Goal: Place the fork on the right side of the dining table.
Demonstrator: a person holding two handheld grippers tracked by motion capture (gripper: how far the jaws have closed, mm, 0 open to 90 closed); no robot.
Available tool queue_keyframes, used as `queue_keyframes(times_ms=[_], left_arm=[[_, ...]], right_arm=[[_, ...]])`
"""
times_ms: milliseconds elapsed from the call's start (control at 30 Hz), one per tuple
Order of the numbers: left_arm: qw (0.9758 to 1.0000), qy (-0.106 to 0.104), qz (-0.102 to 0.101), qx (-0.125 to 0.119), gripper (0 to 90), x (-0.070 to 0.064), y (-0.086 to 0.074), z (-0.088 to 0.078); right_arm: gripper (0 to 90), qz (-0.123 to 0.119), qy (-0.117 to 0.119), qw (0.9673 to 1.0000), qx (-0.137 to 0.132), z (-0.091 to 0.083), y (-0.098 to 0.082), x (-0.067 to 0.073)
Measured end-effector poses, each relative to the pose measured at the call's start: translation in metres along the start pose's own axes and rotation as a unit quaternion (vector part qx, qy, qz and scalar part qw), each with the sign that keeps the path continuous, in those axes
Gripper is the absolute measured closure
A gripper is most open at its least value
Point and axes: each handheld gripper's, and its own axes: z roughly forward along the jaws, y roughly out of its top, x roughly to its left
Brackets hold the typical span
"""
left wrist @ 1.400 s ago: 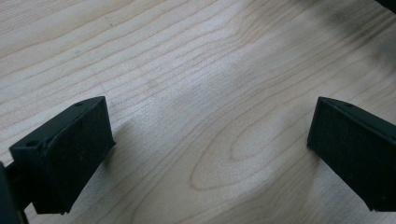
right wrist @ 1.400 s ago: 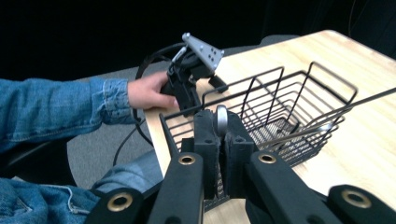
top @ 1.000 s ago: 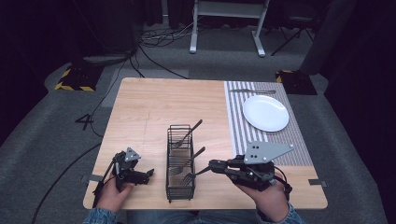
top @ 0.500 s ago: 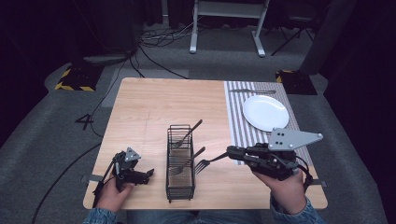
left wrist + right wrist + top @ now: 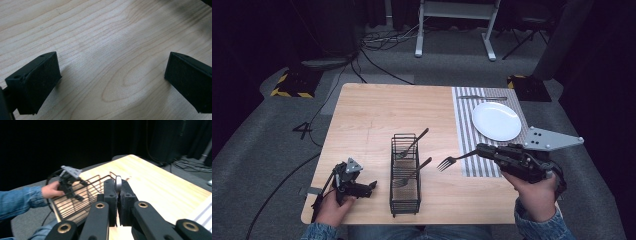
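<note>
Right tool clamped tight on a fork, tines pointing toward the wire caddy. Left tool wide open, empty, low over the worktop.

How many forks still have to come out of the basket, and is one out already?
One fork is out, shut in the right gripper above the table, between the wire basket and the striped placemat. Two forks still lean in the basket. A knife already lies beyond the white plate. The left gripper rests open, holding nothing.

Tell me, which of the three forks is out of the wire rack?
The fork clamped in the right gripper, held beside the placemat; the other two forks lean inside the rack.
</note>
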Motion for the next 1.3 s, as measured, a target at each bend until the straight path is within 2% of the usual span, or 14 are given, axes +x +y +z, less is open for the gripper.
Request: queue_keyframes(times_ms=[33,67,100,200,300,333,367,400,567,700,800,833,1133,1300], left_arm=[[1.0,0.0,0.0,0.0,0.2,0.0,0.0,0.0],[1.0,0.0,0.0,0.0,0.2,0.0,0.0,0.0],[1.0,0.001,0.0,0.0,0.2,0.0,0.0,0.0],[1.0,0.0,0.0,0.0,0.3,0.0,0.0,0.0],[1.0,0.0,0.0,0.001,0.2,0.0,0.0,0.0],[1.0,0.0,0.0,0.001,0.2,0.0,0.0,0.0],[1.0,0.0,0.0,0.0,0.2,0.0,0.0,0.0],[1.0,0.0,0.0,0.0,0.2,0.0,0.0,0.0],[1.0,0.0,0.0,0.0,0.3,0.0,0.0,0.0],[1.0,0.0,0.0,0.0,0.3,0.0,0.0,0.0],[1.0,0.0,0.0,0.0,0.3,0.0,0.0,0.0],[1.0,0.0,0.0,0.0,0.2,0.0,0.0,0.0],[1.0,0.0,0.0,0.0,0.2,0.0,0.0,0.0],[1.0,0.0,0.0,0.0,0.2,0.0,0.0,0.0]], right_arm=[[86.4,0.004,-0.012,0.9999,0.001,-0.002,-0.001,-0.006],[86.4,0.004,-0.012,0.9999,0.001,-0.002,-0.001,-0.006],[86.4,0.011,-0.022,0.9997,0.002,-0.004,-0.004,-0.014],[86.4,0.017,-0.029,0.9994,0.001,-0.005,-0.005,-0.02],[86.4,0.03,-0.044,0.9986,-0.002,-0.008,-0.009,-0.033],[86.4,0.03,-0.044,0.9986,-0.002,-0.008,-0.009,-0.033],[86.4,0.037,-0.054,0.9979,-0.001,-0.009,-0.011,-0.041],[86.4,0.037,-0.054,0.9979,-0.001,-0.009,-0.011,-0.041],[86.4,0.051,-0.073,0.9961,-0.001,-0.01,-0.016,-0.058],[86.4,0.067,-0.091,0.9935,0.002,-0.01,-0.023,-0.077],[86.4,0.075,-0.098,0.9923,0.004,-0.009,-0.027,-0.084],[86.4,0.081,-0.106,0.991,0.005,-0.009,-0.031,-0.092],[86.4,0.099,-0.135,0.9857,0.014,-0.01,-0.044,-0.114],[86.4,0.111,-0.155,0.9815,0.022,-0.009,-0.054,-0.127]])
